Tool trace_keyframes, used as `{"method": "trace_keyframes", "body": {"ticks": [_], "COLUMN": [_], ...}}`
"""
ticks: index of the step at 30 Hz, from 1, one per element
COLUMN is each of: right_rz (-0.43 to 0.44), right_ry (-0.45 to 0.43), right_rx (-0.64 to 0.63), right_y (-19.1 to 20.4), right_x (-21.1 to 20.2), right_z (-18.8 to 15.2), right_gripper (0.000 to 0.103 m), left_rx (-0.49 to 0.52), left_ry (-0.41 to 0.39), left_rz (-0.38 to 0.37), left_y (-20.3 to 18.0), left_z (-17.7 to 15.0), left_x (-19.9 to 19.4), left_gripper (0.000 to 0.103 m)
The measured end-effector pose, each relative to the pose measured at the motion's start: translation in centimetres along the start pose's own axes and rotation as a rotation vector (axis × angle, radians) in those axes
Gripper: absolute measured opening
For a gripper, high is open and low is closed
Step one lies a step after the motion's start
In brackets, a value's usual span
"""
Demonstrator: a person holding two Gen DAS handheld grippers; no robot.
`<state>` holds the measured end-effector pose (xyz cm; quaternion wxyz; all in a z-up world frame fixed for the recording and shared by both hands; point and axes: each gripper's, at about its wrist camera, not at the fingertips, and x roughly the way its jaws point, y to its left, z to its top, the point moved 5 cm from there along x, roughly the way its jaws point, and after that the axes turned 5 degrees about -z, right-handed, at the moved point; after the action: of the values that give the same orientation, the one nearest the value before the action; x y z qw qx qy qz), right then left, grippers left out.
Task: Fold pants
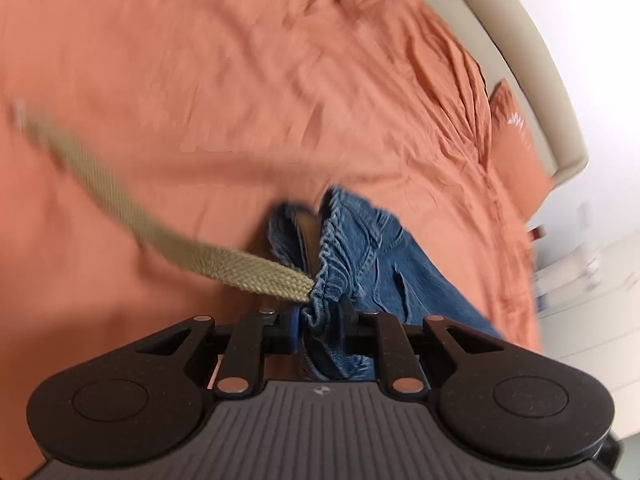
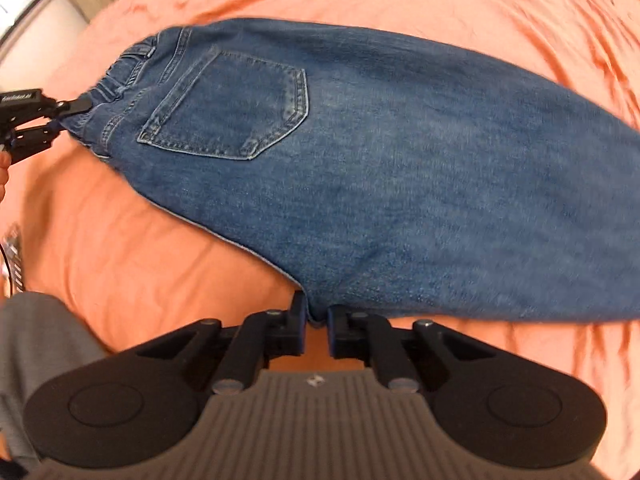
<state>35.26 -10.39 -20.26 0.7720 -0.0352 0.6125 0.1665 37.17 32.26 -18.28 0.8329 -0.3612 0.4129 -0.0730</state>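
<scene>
A: On the orange bedsheet point(image 2: 132, 248) the blue jeans point(image 2: 360, 184) lie spread flat, back pocket point(image 2: 228, 108) facing up, waistband toward the left of the right wrist view.

B: And the claws?

A: The left gripper point(image 1: 318, 322) is pinched on the gathered elastic waistband point(image 1: 330, 256); denim is bunched tight between its pads. A tan woven drawstring point(image 1: 168, 240) runs from that waistband out to the upper left, blurred at its far end. In the right wrist view the same gripper point(image 2: 76, 114) shows at the left edge, biting the waistband corner.

B: The right one?

A: The right gripper point(image 2: 318, 320) is closed on the lower edge of the jeans, about at the crotch seam; a small fold of denim sits between its fingertips, with a narrow gap showing lower down.

B: Any writing to read?

A: There is a small white label on the left gripper's body in the right wrist view, too blurred to read. A tiny pale logo sits on each gripper's ribbed grey housing point(image 2: 316, 412), not legible either. No brand tag shows on the jeans.

B: Anything else?

A: A beige headboard point(image 1: 520, 52) curves past the sheet at the upper right of the left wrist view, and a grey-clad leg point(image 2: 36, 344) sits at the lower left of the right wrist view.
</scene>
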Motion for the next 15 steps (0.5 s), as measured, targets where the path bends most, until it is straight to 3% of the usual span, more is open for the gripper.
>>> {"method": "trace_keyframes", "body": {"ticks": [5,10,11,14,15], "right_rz": [0.060,0.121,0.128,0.131,0.119], "right_ry": [-0.008,-0.074,-0.087,-0.124,-0.149], "right_rx": [0.041,0.118,0.118,0.119,0.125], "right_y": [-1.1,-2.7,-3.0,-4.4,-5.2], "right_x": [3.4,4.5,4.1,1.7,0.6], "right_z": [-3.1,-4.1,-4.2,-4.8,-5.1], "right_gripper": [0.002,0.003,0.003,0.016,0.028], "left_rx": [0.124,0.102,0.121,0.235,0.285], "left_ry": [0.070,0.054,0.048,-0.010,-0.042], "left_rz": [0.226,0.259,0.278,0.393,0.431], "left_y": [1.5,2.7,2.2,-0.4,-1.7], "left_z": [-1.4,-1.9,-1.8,-1.1,-0.8], "left_x": [3.5,4.6,4.3,2.8,2.2], "left_gripper": [0.019,0.023,0.030,0.041,0.050]}}
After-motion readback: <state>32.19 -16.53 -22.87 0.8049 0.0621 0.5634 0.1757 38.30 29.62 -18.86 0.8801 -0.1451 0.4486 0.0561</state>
